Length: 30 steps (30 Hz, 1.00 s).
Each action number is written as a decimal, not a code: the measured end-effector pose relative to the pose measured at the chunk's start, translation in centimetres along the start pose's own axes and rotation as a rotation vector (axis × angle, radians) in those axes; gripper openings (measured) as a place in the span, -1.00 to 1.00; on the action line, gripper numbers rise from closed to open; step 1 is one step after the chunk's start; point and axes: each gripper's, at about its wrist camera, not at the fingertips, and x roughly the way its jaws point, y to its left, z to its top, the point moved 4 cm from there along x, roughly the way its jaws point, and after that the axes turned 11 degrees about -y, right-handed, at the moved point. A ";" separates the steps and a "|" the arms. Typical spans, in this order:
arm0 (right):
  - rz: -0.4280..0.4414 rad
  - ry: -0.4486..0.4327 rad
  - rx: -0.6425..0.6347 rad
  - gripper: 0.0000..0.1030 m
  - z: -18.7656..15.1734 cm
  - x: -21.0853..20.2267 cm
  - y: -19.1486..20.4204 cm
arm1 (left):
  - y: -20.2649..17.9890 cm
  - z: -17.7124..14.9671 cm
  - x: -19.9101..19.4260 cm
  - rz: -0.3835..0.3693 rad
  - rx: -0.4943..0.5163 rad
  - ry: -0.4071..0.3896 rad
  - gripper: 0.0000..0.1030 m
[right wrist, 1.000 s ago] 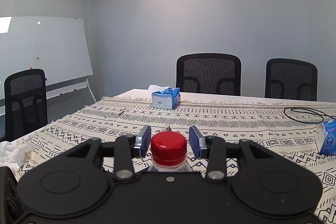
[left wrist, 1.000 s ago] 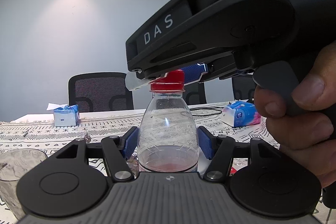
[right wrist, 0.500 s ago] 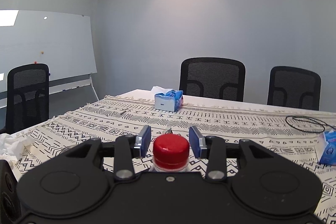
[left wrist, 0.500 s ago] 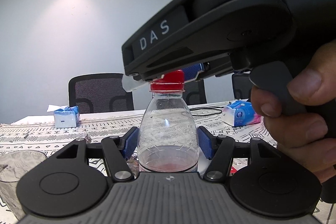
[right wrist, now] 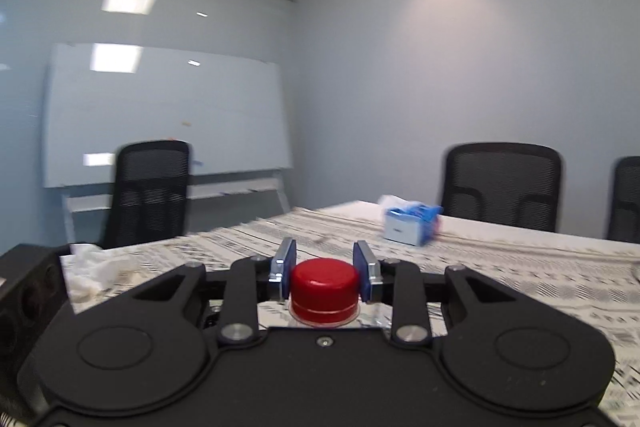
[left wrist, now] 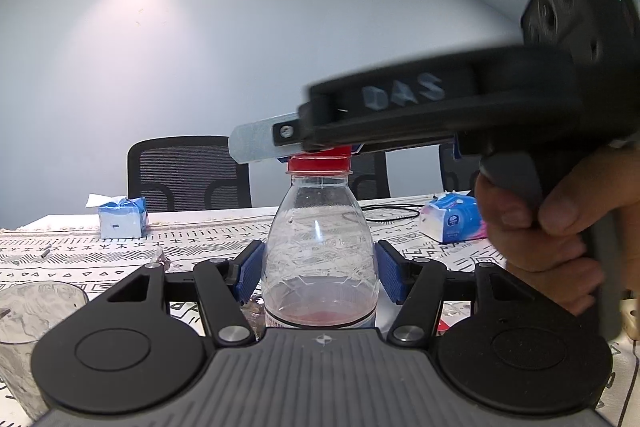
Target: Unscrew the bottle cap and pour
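A clear plastic bottle (left wrist: 320, 251) with a little red liquid at the bottom stands upright on the patterned tablecloth. My left gripper (left wrist: 319, 271) is shut on its body, blue pads against both sides. Its red cap (right wrist: 324, 289) sits on the neck, seen also as the red cap (left wrist: 319, 163) under the other tool. My right gripper (right wrist: 325, 269) is shut on that cap, pads touching both sides. In the left wrist view the right gripper's black body lies across the bottle top, blurred, with a hand (left wrist: 560, 223) on its handle.
A glass cup (left wrist: 36, 311) stands at the left edge. Two blue tissue packs (left wrist: 122, 217) (left wrist: 454, 217) lie on the table (right wrist: 520, 267), with a black cable (left wrist: 394, 209), crumpled tissue (right wrist: 94, 267), office chairs (right wrist: 500, 183) and a whiteboard (right wrist: 160, 115) beyond.
My right gripper has closed onto the red cap and swung round to the left about the bottle top. The left gripper and bottle have stayed put.
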 end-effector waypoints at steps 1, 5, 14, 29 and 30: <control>0.034 -0.012 0.006 -0.36 0.0 -0.1 -0.2 | 0.0 0.0 0.0 -0.006 -0.003 0.000 0.10; 0.071 0.014 0.025 -0.33 0.4 0.3 -0.8 | -0.1 0.0 -0.2 -0.009 -0.006 0.001 0.10; -0.129 0.060 -0.046 -0.35 1.0 1.1 1.9 | -0.2 0.1 -0.3 0.002 -0.010 0.001 0.10; -0.073 0.102 -0.028 -0.01 1.5 0.9 0.5 | -0.2 0.1 -0.1 -0.005 -0.002 0.002 0.10; -0.128 0.124 -0.030 -0.10 1.4 1.0 0.9 | -0.2 0.1 0.0 -0.004 0.001 0.002 0.10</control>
